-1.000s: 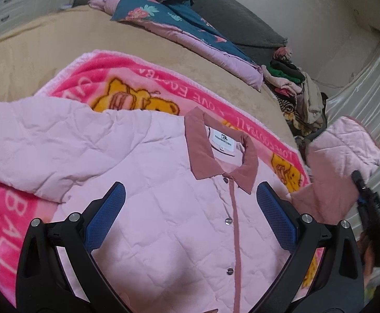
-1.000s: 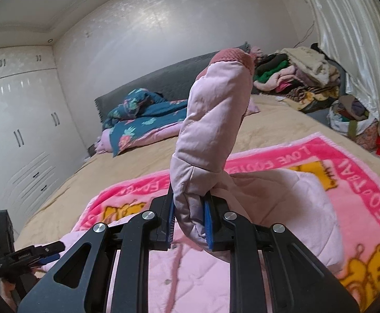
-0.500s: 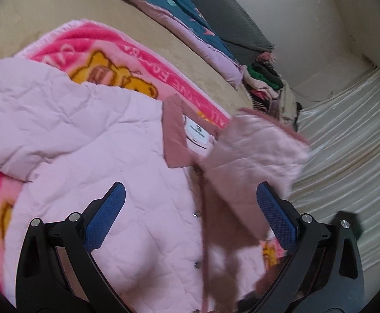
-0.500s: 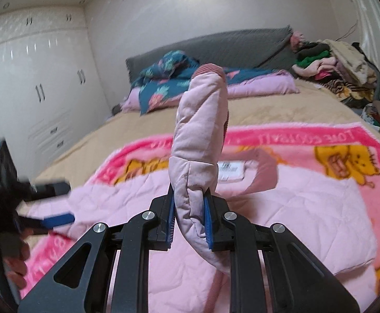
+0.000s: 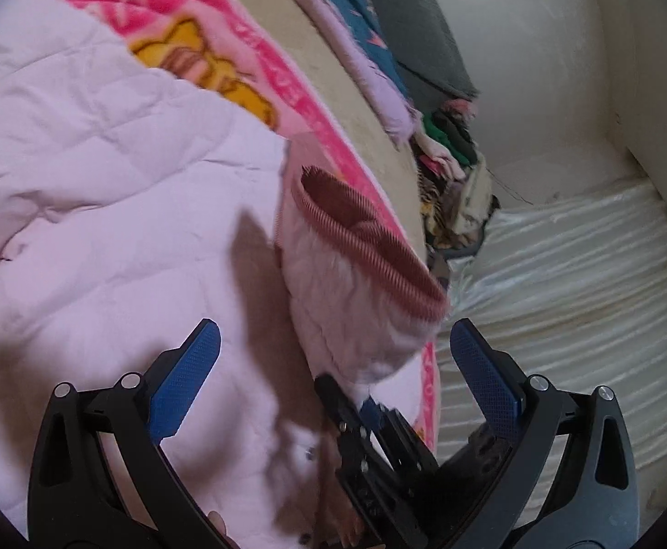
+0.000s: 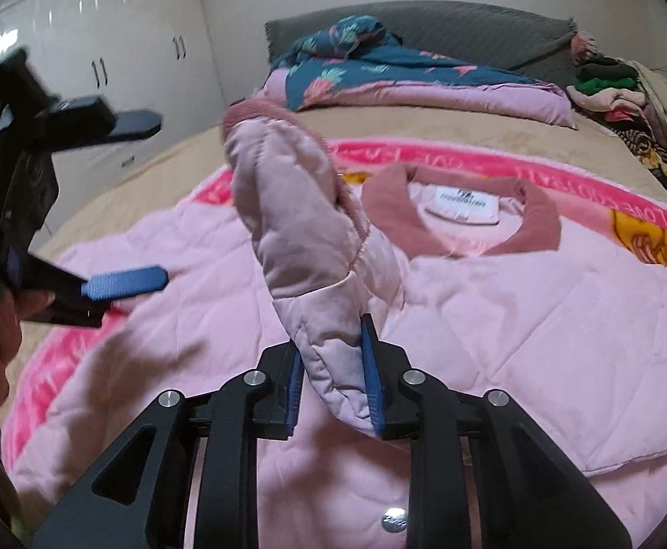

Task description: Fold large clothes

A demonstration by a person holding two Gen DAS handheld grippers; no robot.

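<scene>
Here, a pale pink quilted jacket [image 6: 493,302] lies spread on a pink cartoon-print blanket [image 6: 631,224] on the bed. The right gripper [image 6: 333,368], jaws just easing apart, holds its sleeve [image 6: 297,210] upright. The left gripper [image 5: 333,393] hovers spread wide, empty.

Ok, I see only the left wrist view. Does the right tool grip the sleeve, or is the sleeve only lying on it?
Observer: It grips it. The sleeve stands between the pads of the right tool and touches both; the jaws have just been opening a little.
Operator: Can you see the collar?
Observer: Yes. The collar lies open beyond the sleeve, and its label shows.
Operator: And the jacket past the collar?
Observer: There the jacket lies flat on the blanket.
</scene>
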